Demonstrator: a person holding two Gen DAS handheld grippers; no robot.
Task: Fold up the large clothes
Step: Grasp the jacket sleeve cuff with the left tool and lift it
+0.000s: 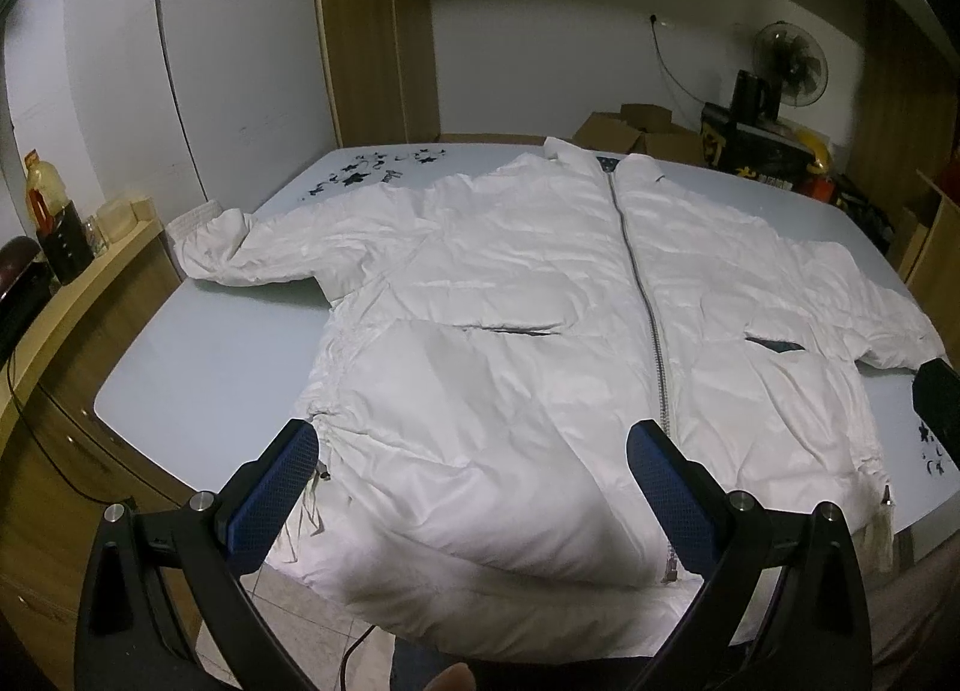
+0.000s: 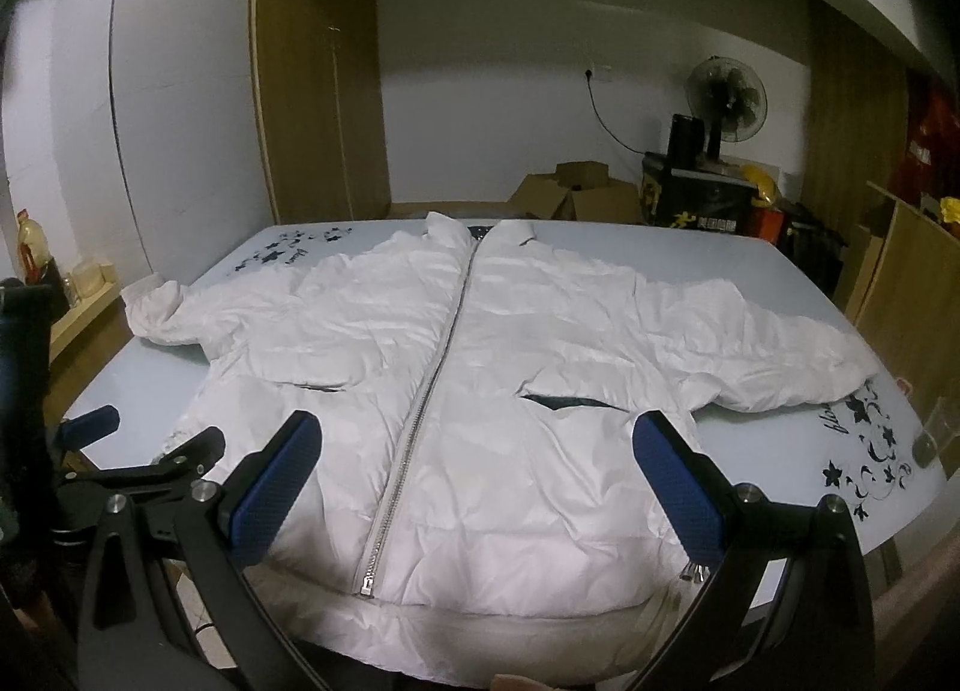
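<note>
Left wrist view first: the white quilted zip-front puffer jacket (image 1: 540,295) lies flat, front up, on the pale blue glass surface (image 1: 210,343), its long axis running from the hem at the near edge to the collar at the far edge, sleeves spread to either side. The left gripper (image 1: 474,487) has its jaws spread wide and empty over the hem's left half, left of the silver zipper (image 1: 642,283). The right gripper (image 2: 480,475), jaws likewise spread and holding nothing, hovers over the hem at the middle and right, the zipper running just inside its left finger. Each sleeve lies nearest its own-side gripper, so a first fold probably starts there.
</note>
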